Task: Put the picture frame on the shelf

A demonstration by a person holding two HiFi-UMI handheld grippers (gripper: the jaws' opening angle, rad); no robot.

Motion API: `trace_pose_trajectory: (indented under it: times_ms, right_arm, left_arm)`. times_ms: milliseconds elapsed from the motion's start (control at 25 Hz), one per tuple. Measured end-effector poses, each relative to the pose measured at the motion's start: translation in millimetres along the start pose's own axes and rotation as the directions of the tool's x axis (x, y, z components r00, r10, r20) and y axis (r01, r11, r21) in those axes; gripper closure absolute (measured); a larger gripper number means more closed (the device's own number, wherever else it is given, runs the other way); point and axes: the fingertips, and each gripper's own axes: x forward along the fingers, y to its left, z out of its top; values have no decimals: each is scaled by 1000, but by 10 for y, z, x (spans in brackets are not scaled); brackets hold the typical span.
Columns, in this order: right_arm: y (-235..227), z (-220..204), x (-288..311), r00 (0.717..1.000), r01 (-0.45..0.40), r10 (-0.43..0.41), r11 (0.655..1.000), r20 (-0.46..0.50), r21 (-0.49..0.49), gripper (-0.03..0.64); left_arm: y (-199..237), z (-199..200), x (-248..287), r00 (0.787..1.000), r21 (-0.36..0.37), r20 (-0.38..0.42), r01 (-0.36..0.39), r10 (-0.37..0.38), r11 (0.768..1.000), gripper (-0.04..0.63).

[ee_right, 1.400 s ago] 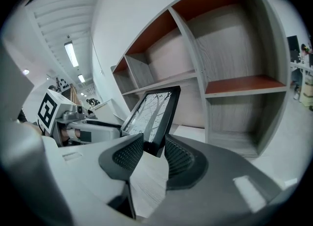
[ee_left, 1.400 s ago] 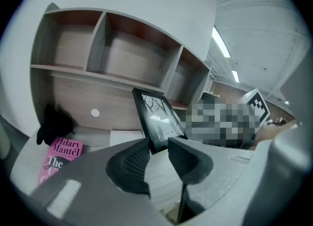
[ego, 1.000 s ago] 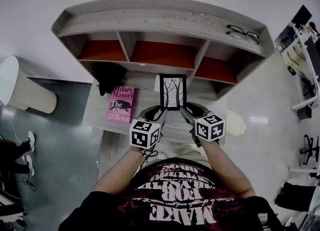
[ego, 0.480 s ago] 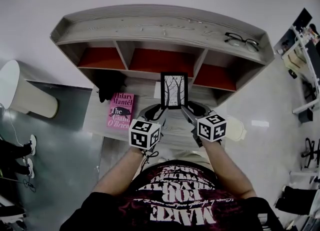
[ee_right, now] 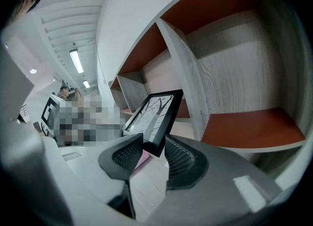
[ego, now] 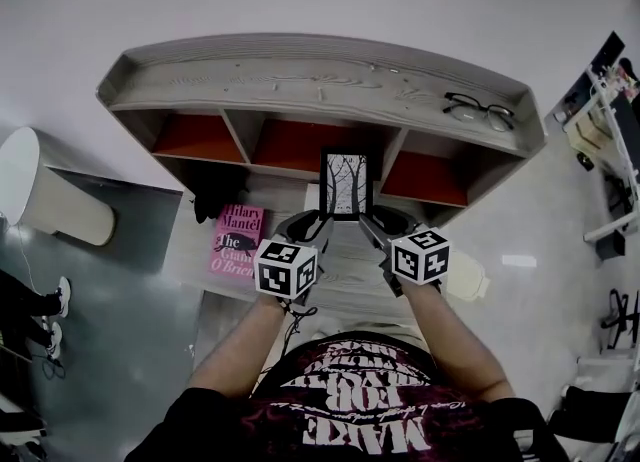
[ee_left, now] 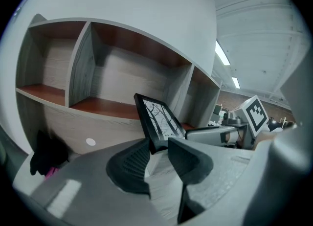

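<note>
The picture frame (ego: 346,183) is black with a bare-tree print. It hangs upright in front of the grey shelf (ego: 320,80), level with the post between the middle and right compartments. My left gripper (ego: 318,222) is shut on its lower left corner, and my right gripper (ego: 368,220) is shut on its lower right corner. The left gripper view has the picture frame (ee_left: 157,121) tilted above the left gripper (ee_left: 157,146), with red-floored compartments behind. In the right gripper view, the picture frame (ee_right: 155,115) is pinched in the right gripper (ee_right: 152,149) beside the right compartment.
Glasses (ego: 478,110) lie on the shelf top at the right. A pink book (ego: 235,240) lies on the grey desk (ego: 330,275) to the left, with a dark object (ego: 218,190) behind it. A white rounded bin (ego: 40,190) stands at far left.
Both grippers have carried the frame up and forward toward the shelf. Its top now overlaps the middle compartment's opening instead of sitting below it.
</note>
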Motion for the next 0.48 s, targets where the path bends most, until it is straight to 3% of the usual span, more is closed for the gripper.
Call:
trace_pose_trajectory:
  times_ms: [480]
  right_arm:
    - [-230, 333, 244, 998, -69, 68, 993, 19, 92, 449]
  left_arm:
    - [231, 349, 276, 998, -55, 53, -35, 37, 998, 472]
